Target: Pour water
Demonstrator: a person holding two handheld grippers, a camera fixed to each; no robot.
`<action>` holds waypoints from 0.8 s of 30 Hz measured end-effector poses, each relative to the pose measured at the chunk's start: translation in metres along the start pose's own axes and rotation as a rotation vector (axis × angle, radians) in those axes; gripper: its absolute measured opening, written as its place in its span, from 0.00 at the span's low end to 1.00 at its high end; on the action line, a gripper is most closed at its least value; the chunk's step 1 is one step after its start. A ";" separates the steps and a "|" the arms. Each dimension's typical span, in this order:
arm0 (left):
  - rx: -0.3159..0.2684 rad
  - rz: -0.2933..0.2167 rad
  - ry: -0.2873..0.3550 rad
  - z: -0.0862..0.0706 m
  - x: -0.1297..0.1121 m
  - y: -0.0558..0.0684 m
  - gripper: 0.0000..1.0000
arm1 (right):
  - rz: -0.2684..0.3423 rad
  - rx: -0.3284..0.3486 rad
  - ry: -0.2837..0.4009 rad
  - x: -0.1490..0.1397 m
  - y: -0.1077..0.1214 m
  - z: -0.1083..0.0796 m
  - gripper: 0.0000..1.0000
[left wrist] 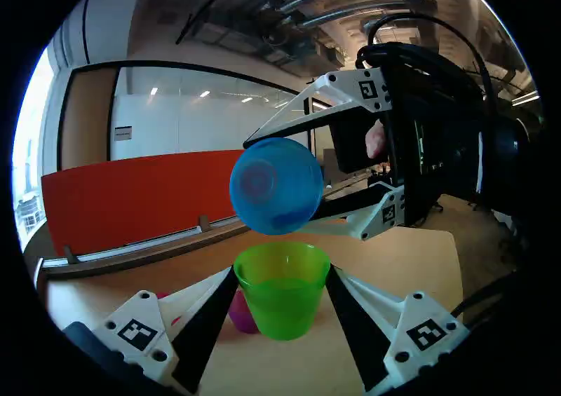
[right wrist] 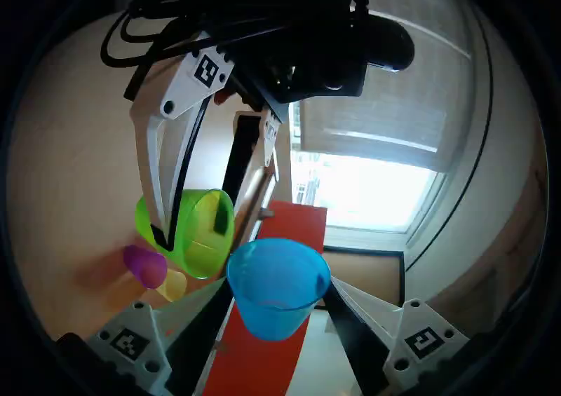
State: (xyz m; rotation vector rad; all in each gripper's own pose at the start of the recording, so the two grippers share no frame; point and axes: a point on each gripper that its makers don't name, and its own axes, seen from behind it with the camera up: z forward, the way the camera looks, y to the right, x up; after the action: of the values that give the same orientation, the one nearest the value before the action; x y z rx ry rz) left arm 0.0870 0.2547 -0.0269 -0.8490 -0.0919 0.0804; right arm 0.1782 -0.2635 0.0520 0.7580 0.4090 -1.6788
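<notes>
While the blue cup (left wrist: 277, 186) hangs tipped at the centre of the left gripper view, directly above the green cup (left wrist: 282, 312), the step in hand is judged to be the pour itself.

**Present state**
- The left gripper (left wrist: 282, 273) has its jaws pinching the green cup by its sides, at lower centre of that view, upright and just above the counter (left wrist: 407, 256).
- The right gripper (right wrist: 278, 284) has its jaws pinching the blue cup by its sides, at lower centre of the right gripper view.
- The blue cup's base faces the left camera. Its rim is turned away, so neither a stream nor the water level can be made out.
- A purple cup (left wrist: 242, 315) stands on the counter just behind the green cup, and a yellow cup (right wrist: 173, 284) lies beside it in the right gripper view.

**Procedure**
1. Hold the green cup level and motionless, since it is the receiver.
2. Align the low edge of the blue rim over the middle of the green mouth, not over its near wall.
3. Increase the tilt gradually, as a sudden roll is likely to overshoot the far rim.
4. Maintain a small gap between the cups and avoid rim contact, which could twist either cup in its jaws.
</notes>
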 end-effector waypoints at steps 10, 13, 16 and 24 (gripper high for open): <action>0.001 0.000 -0.004 0.001 -0.002 0.000 0.88 | 0.054 -0.005 0.011 -0.003 -0.003 0.003 0.91; 0.002 0.001 -0.007 0.002 -0.003 0.000 0.88 | 0.113 -0.011 0.018 -0.004 -0.003 0.003 0.91; 0.004 0.003 -0.012 0.002 -0.005 -0.002 0.88 | 0.186 -0.016 0.022 -0.005 -0.004 0.003 0.91; 0.008 -0.001 -0.016 0.003 -0.006 -0.005 0.88 | 0.469 -0.033 0.021 -0.012 -0.014 0.002 0.91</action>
State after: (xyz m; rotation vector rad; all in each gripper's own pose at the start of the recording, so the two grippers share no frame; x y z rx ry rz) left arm 0.0810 0.2529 -0.0211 -0.8403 -0.1068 0.0860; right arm 0.1654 -0.2525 0.0600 0.7782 0.2482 -1.2231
